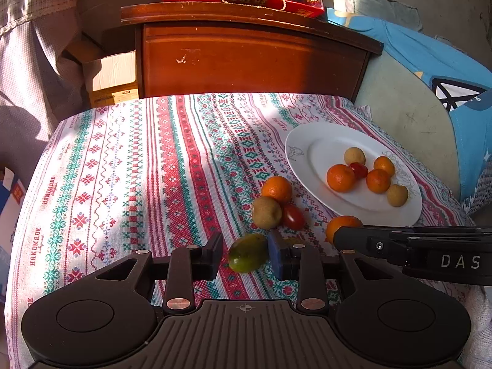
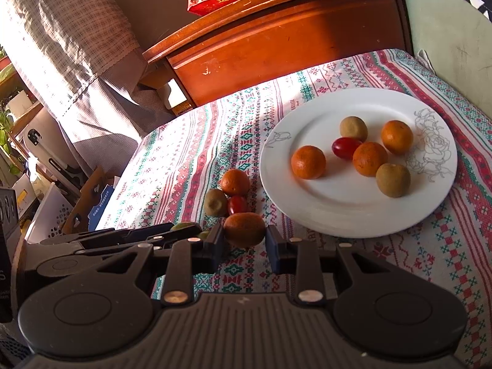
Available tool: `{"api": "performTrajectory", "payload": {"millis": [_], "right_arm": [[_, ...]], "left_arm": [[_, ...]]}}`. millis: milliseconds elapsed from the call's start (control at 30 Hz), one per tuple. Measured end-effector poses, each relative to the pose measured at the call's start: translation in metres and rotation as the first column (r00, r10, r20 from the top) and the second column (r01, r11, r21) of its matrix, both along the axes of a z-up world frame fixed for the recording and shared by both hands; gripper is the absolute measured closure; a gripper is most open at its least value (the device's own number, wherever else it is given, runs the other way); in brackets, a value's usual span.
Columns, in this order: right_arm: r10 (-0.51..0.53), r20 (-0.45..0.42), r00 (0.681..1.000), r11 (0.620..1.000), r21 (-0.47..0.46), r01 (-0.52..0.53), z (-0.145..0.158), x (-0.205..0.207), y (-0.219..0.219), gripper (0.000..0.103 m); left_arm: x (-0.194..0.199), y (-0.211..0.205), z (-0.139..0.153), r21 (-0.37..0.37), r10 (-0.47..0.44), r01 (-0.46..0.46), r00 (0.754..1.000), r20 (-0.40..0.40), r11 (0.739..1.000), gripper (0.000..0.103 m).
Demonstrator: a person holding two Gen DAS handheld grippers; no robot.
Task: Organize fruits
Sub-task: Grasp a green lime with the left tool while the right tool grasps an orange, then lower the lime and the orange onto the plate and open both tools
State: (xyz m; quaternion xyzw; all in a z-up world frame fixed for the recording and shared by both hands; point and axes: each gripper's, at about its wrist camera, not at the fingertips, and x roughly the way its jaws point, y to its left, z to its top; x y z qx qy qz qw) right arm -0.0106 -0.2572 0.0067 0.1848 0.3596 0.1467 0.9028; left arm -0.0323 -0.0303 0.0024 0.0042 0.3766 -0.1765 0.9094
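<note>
While six fruits sit on the white plate point(image 2: 338, 221), the right gripper point(image 2: 244, 246) clamps an orange fruit point(image 2: 244, 229) just off its near rim. Left of the plate, the left gripper point(image 1: 246, 256) brackets a green fruit point(image 1: 247, 253), grip unclear; bare tablecloth point(image 1: 123, 169) stretches farther left.

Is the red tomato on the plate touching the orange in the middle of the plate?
Touching. In the right wrist view, the red tomato overlaps the middle orange on the plate with no white gap between them.

both angled down — left gripper point(image 1: 246, 253) and right gripper point(image 2: 244, 244) each clamped on something
</note>
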Motion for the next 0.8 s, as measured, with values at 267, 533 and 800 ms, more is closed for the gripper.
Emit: {"api": "performTrajectory", "payload": {"millis": [267, 533, 800], "right_arm": [[-0.002, -0.013, 1.000, 1.000, 0.002, 0.002, -0.0019, 0.0017, 0.0008, 0.073], [0.000, -0.010, 1.000, 1.000, 0.002, 0.000, -0.0012, 0.0009, 0.0002, 0.073], [-0.007, 0.001, 1.000, 1.000, 0.003, 0.007, 0.0036, 0.0001, -0.0010, 0.073]], "left_arm": [[-0.0038, 0.0007, -0.0082, 0.035, -0.003, 0.003, 1.000, -0.010, 0.999, 0.069], [-0.0059, 0.0021, -0.0053, 0.027, 0.012, -0.012, 1.000, 0.017, 1.000, 0.079], [-0.0057, 0.0065, 0.0000, -0.001, 0.052, -0.052, 0.998, 0.025, 0.999, 0.079]]}}
